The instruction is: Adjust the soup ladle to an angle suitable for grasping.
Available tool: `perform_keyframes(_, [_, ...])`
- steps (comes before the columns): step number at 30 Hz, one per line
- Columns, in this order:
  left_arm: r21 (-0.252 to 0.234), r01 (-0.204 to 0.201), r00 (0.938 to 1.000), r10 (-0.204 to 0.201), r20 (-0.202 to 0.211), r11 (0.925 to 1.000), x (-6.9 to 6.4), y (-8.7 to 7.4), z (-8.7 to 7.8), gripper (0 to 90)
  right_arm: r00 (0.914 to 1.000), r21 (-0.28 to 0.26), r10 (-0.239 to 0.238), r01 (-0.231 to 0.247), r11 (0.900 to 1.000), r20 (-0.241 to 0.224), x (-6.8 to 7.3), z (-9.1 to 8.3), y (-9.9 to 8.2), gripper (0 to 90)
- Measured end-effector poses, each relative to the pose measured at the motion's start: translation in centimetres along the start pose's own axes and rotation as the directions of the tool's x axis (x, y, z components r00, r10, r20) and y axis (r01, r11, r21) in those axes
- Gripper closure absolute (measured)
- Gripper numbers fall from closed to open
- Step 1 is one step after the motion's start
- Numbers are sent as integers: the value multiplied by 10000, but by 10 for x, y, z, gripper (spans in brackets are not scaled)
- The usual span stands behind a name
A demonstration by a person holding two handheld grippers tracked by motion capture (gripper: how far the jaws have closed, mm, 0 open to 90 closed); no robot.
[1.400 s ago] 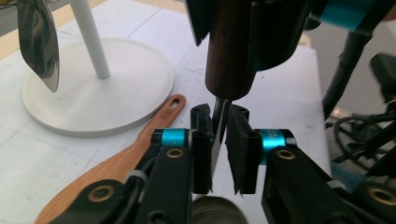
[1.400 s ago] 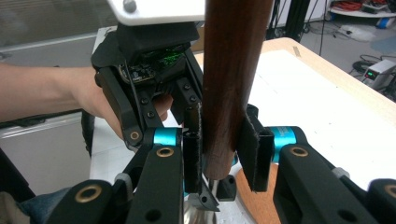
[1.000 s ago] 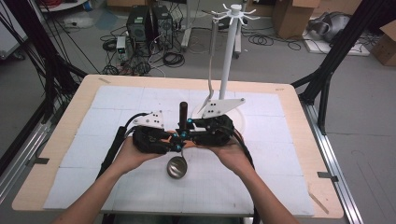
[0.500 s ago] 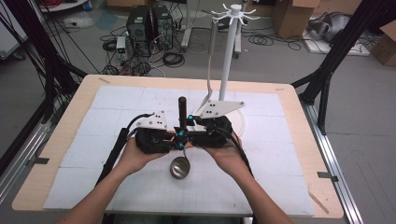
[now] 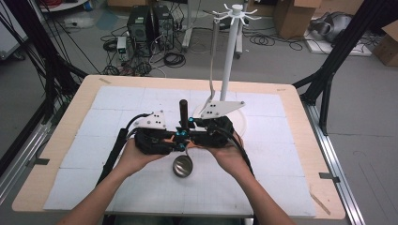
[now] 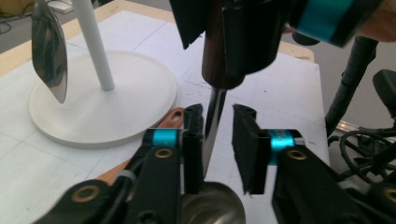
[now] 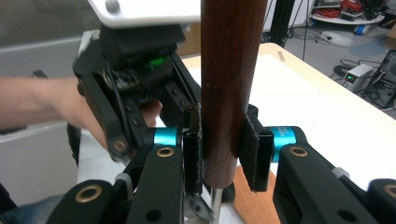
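A ladle [image 5: 182, 159] is held upright over the middle of the tabletop [image 5: 84, 117], bowl down. Its dark wooden handle [image 7: 227, 84] is clamped by the right tongs [image 7: 219, 144]. The metal shank [image 6: 212, 121] stands between the left tongs [image 6: 218, 140], which have just been opening (left pad touching, right pad apart). A white stand [image 5: 229, 61] is seen behind.
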State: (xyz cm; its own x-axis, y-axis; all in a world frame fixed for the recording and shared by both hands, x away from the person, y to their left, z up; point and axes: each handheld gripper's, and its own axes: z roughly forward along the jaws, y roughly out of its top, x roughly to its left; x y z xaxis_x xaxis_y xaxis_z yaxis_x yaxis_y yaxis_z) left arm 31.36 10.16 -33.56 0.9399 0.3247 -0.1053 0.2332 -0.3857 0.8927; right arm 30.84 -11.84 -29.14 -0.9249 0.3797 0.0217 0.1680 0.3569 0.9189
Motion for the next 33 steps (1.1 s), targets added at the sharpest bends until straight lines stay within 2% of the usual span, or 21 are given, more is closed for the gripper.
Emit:
perform_keyframes(2, [19, -41, 10000, 41, 21, 10000, 0, -1, -2, 683, 10000, 15, -4, 4, 10000, -62, -3, -3, 0, 733])
perform_keyframes(4, [29, -91, 10000, 91, -2, 10000, -1, -2, -4, 667, 9993, -85, 236, -238, 9997, -291, -7, -7, 0, 733])
perform_keyframes(6, [19, -82, 10000, 82, -33, 10000, -1, -3, -6, 643, 9985, -151, 246, -253, 9996, -495, -12, -10, 0, 733])
perform_keyframes(10, [88, -165, 9998, 165, -66, 9998, 0, -6, -11, 630, 9981, -173, 145, -156, 9997, -594, -19, -18, 1, 733])
perform_keyframes(27, [183, -34, 9994, 41, -349, 9998, 4, -19, -33, 570, 9992, 10, 144, -143, 9999, -384, -38, -34, 7, 733])
perform_keyframes(33, [108, 76, 9988, -71, -480, 9999, 6, -24, -41, 539, 9989, 27, 315, -314, 9995, -344, -46, -37, 10, 733])
